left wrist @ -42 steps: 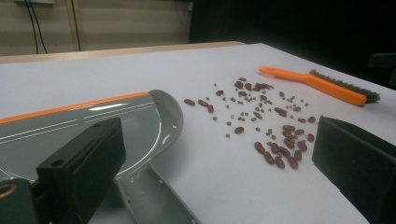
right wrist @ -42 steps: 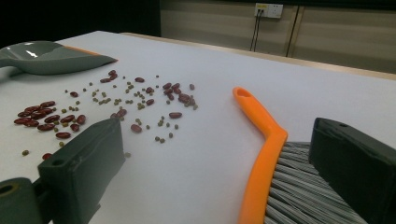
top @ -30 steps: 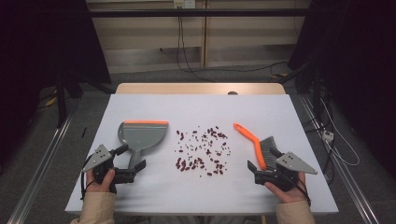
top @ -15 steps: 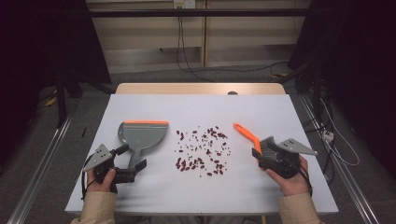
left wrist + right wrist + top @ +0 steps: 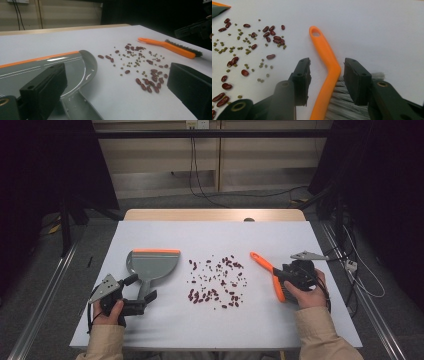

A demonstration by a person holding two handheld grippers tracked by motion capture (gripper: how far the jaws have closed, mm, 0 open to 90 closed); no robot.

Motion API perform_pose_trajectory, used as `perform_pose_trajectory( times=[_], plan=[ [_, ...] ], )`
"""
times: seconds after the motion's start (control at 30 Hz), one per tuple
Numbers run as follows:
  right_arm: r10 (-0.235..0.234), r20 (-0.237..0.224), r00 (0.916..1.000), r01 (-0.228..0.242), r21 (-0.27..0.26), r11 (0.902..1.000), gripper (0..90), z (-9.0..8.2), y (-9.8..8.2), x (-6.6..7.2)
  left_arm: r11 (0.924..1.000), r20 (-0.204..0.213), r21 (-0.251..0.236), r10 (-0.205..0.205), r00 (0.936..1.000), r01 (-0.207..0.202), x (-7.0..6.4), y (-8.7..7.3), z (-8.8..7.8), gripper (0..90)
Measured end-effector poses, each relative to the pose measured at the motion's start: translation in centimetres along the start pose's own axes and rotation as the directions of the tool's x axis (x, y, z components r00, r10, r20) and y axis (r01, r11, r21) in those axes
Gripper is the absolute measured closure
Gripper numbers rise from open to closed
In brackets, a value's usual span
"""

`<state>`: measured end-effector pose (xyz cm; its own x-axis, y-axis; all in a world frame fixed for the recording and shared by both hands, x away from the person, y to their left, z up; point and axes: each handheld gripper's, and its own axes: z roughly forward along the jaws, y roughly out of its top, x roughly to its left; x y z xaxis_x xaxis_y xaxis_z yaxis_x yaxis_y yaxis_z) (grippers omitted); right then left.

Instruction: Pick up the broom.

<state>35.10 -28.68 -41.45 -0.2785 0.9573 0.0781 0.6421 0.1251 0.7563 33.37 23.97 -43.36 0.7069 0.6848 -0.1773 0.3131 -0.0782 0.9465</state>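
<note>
The right gripper (image 5: 327, 75) has just been closing, its jaws straddling the orange brush (image 5: 327, 75) at the bend of its handle, gaps showing on both sides. The left gripper (image 5: 142, 288) stands open astride the grey dustpan (image 5: 151, 265) handle. Beans (image 5: 216, 282) lie scattered on the white table (image 5: 210, 235) between dustpan and brush

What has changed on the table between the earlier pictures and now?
The right gripper moved up the table onto the brush, its jaws closing around the spine, not yet pressing. The left gripper, dustpan, brush and beans stayed put.
</note>
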Motion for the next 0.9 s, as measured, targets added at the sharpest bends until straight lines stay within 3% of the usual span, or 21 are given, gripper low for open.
perform_pose_trajectory(
  times=[0.1,0.2,0.53,0.7,0.77,0.9],
  plan=[
    [-0.003,0.015,0.9999,0.003,0.037,0.9993,56.4,0.6,0.7,-0.1,1.0000,0.003,0.002,0.001,1.0000,-0.001,0.0,0.0,0.0,2.4],
    [0.007,0.010,0.9999,-0.008,0.123,0.9923,57.6,1.8,1.7,-0.4,0.9999,0.012,0.011,0.010,0.9999,-0.010,0.1,0.0,0.0,2.4],
    [0.036,0.003,0.9993,-0.036,0.214,0.9761,61.8,4.1,2.2,-0.6,1.0000,0.008,0.010,0.000,1.0000,0.000,0.1,-0.1,0.1,2.5],
    [0.040,0.031,0.9987,-0.046,0.243,0.9689,63.4,4.9,2.1,-0.8,0.9999,0.010,0.010,0.000,1.0000,0.000,0.1,-0.1,0.1,2.5],
    [0.040,0.041,0.9983,-0.050,0.276,0.9597,65.0,5.5,1.9,-0.7,0.9999,0.008,0.012,0.000,1.0000,0.000,0.1,-0.1,0.2,2.5],
    [0.028,0.063,0.9977,-0.045,0.288,0.9566,69.0,5.8,1.9,-0.6,0.9999,0.007,0.011,0.000,1.0000,0.000,0.1,-0.1,0.2,2.5]
  ],
)
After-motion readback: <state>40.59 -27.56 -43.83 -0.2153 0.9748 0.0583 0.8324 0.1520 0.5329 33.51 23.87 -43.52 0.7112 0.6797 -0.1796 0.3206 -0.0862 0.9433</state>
